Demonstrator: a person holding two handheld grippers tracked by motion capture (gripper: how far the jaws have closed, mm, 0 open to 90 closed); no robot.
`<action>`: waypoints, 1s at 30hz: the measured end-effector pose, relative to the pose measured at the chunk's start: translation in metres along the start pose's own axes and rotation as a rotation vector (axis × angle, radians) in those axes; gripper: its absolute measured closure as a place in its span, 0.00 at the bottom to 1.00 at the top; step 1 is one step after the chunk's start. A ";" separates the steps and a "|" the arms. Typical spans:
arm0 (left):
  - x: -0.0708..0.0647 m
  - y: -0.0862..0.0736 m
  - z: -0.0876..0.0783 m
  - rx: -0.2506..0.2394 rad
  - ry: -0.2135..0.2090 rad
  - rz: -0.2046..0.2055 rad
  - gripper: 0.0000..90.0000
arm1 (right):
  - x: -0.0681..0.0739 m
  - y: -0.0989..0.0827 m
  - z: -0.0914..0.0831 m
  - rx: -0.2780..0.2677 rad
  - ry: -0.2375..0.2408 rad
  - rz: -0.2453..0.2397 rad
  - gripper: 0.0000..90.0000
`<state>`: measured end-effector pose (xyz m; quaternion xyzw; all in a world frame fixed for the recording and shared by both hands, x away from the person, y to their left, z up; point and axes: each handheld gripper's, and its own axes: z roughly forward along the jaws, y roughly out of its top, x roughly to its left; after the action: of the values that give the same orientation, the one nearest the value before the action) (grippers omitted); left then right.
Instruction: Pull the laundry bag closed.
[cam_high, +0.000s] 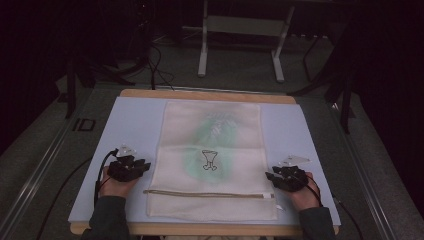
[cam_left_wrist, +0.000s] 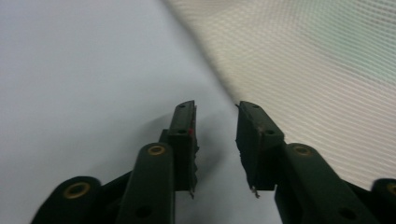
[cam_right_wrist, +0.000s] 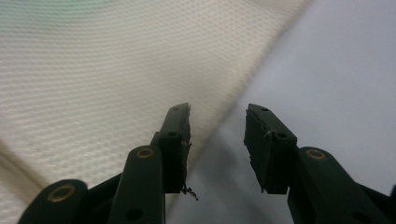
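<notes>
A cream mesh zip bag (cam_high: 210, 160) lies flat in the middle of the pale blue mat (cam_high: 135, 125), with something green and a small black drawing showing through it and a zipper (cam_high: 207, 194) running across near its front edge. My left gripper (cam_high: 144, 165) rests at the bag's left edge, jaws open with bare mat between them. In the left gripper view the gripper (cam_left_wrist: 215, 109) points at the mesh (cam_left_wrist: 317, 70) edge. My right gripper (cam_high: 270, 175) sits at the bag's right edge, open. Its own view shows the gripper (cam_right_wrist: 217, 112) straddling the mesh (cam_right_wrist: 102, 79) border, nothing gripped.
The mat covers a wooden table (cam_high: 210, 95) whose edge shows at the back and front. Beyond it are a carpeted floor, a white desk frame (cam_high: 240, 45) and dark cables (cam_high: 155, 65). Bare mat lies on both sides of the bag.
</notes>
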<state>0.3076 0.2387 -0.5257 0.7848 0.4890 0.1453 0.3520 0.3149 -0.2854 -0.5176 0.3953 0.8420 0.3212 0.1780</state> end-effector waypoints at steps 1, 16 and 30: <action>-0.002 0.000 0.000 -0.003 -0.007 0.012 0.76 | 0.000 0.000 0.000 0.000 0.000 0.000 0.68; -0.018 0.003 0.006 0.036 -0.128 0.160 0.92 | 0.041 0.021 0.006 0.023 0.100 -0.097 0.62; -0.021 0.003 0.012 0.065 -0.160 0.187 1.00 | 0.069 0.032 0.015 0.025 0.174 -0.166 0.62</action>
<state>0.3063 0.2143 -0.5293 0.8471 0.3884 0.0985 0.3491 0.2982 -0.2105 -0.5104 0.2969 0.8880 0.3279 0.1255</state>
